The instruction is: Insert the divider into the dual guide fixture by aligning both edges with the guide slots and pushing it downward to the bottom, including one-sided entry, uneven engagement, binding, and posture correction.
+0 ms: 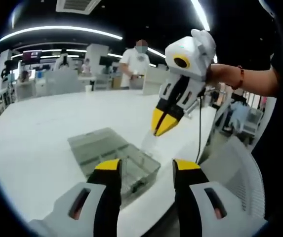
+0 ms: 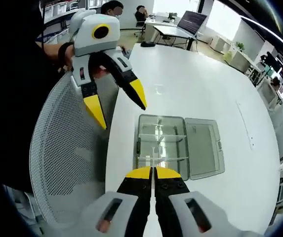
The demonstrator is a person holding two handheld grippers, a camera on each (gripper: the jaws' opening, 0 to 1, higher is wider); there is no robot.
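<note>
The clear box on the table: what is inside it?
Inside the clear box, two thin clear dividers cross it; its lid lies open alongside. The near compartment is partly hidden by the right hand-held gripper.

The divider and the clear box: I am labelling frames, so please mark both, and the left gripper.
divider [image 2: 153, 163], right gripper view, thin clear edge above the shut jaws.
clear box [image 2: 161, 140], right gripper view, inside of its base.
left gripper [image 2: 119, 108], right gripper view, between its open yellow tips.
</note>
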